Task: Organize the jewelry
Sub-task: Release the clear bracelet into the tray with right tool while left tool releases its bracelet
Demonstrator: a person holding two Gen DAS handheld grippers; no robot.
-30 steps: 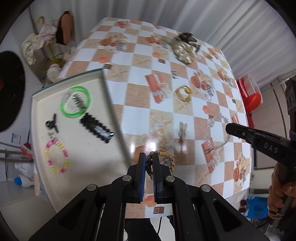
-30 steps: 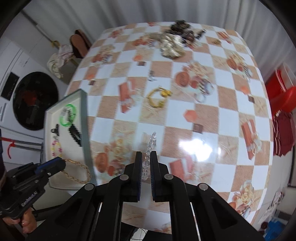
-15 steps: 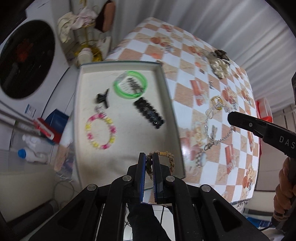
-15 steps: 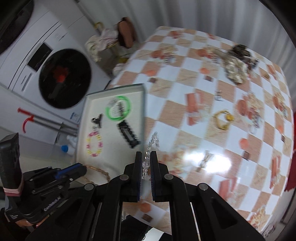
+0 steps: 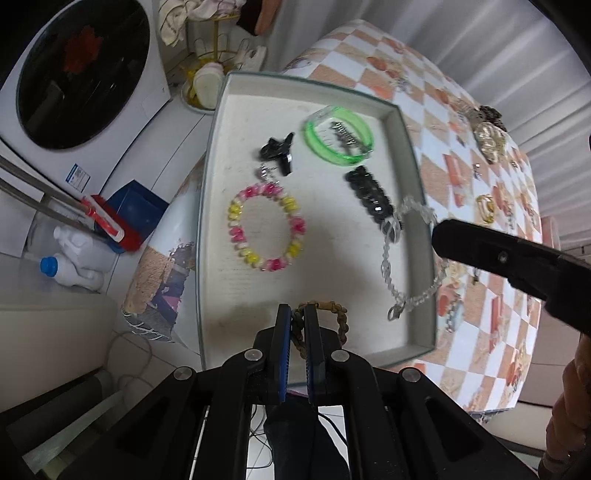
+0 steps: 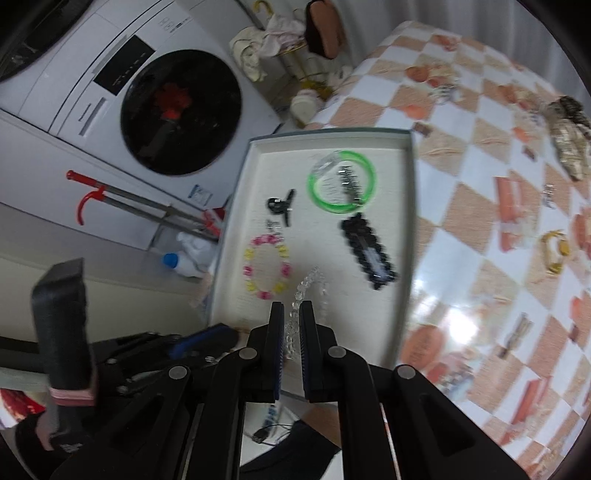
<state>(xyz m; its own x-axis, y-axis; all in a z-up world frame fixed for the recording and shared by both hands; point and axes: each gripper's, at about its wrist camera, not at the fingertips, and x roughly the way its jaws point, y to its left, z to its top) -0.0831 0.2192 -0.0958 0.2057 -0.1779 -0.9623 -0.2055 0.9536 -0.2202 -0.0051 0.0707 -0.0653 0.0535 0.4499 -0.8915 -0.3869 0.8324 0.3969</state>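
Bracelets both: a brown beaded loop (image 5: 325,314) pinched in the left gripper (image 5: 297,325) at lower centre, a clear crystal chain (image 6: 308,291) in the right gripper (image 6: 291,325), dangling over the tray (image 5: 421,177). Light, limp, probably slippery; jaws nearly shut on single strands.

Beside your table (image 5: 491,306), checkered orange-and-white cloth. Left of it: white washing machine (image 6: 110,92), dark round door (image 6: 181,110). Near its base: white bottle, blue cap (image 5: 70,269); blue box (image 5: 136,206); red-handled tool (image 6: 88,195) with metal bars. Far side: gold wire rack (image 5: 207,48) with crumpled pale cloths (image 6: 266,33), brown shoe (image 6: 325,29). Grey curtain (image 5: 461,33) behind table, upper right.
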